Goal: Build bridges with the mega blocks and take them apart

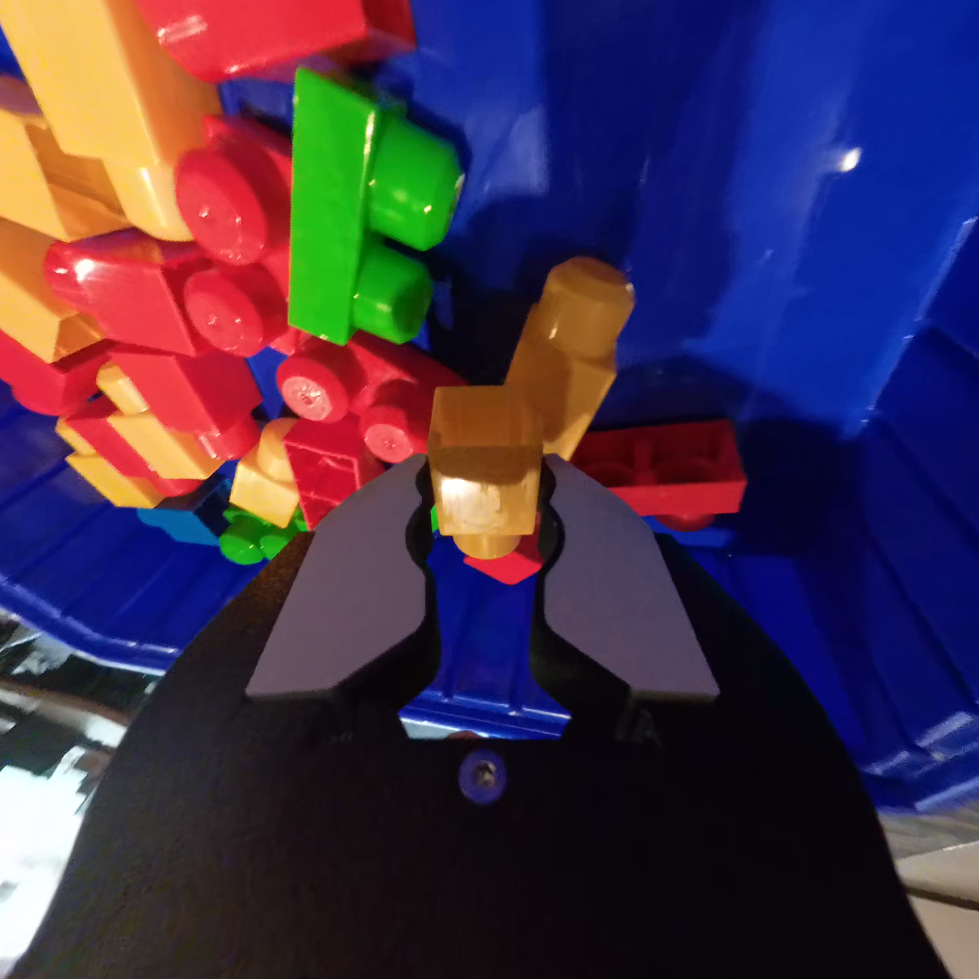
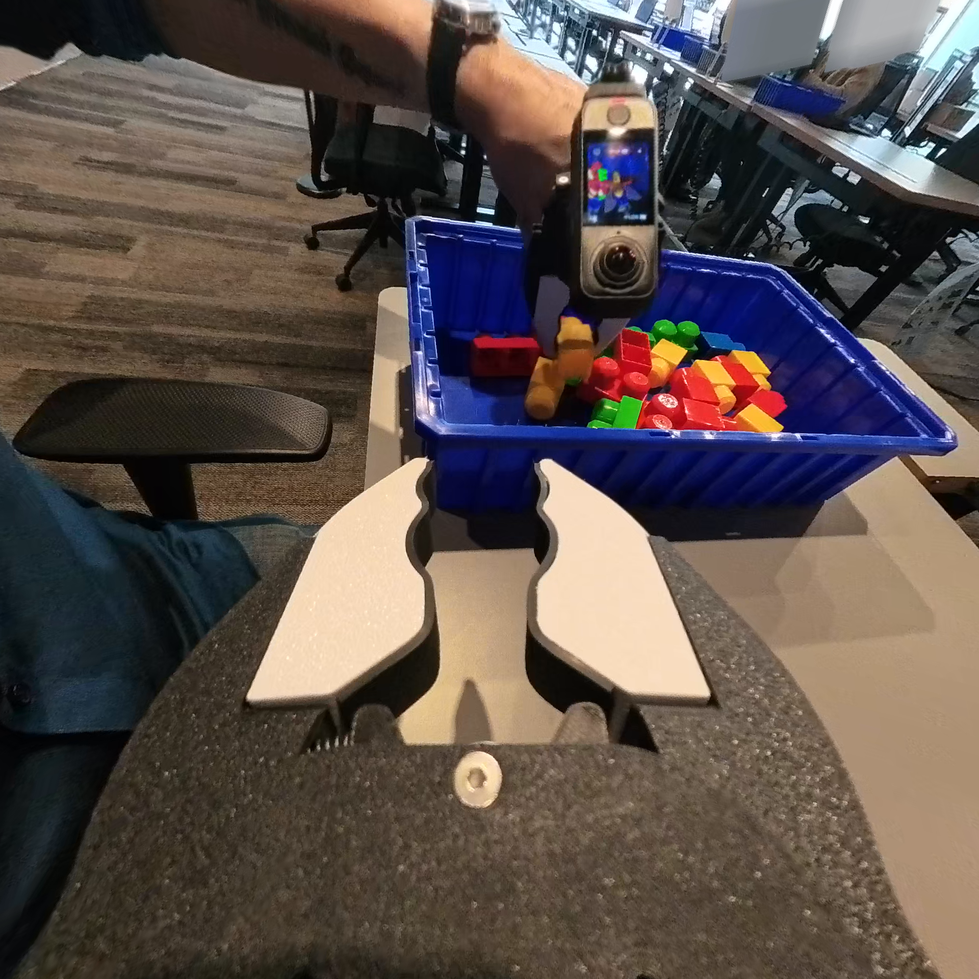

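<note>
My left gripper is down inside the blue bin and shut on a yellow block. A second yellow block leans against it just behind. In the right wrist view the left gripper holds that yellow block above the bin's floor, and the other yellow block hangs below it. A pile of red, yellow, green and blue blocks fills the bin's right half. My right gripper is open and empty above the table, in front of the bin's near wall.
The blue bin stands on a grey table. A red block lies alone at the bin's left. A chair armrest is at the left. The person's forearm reaches over the bin. Desks and chairs stand behind. One gripper's finger ends stand about 30 centimetres off the other's.
</note>
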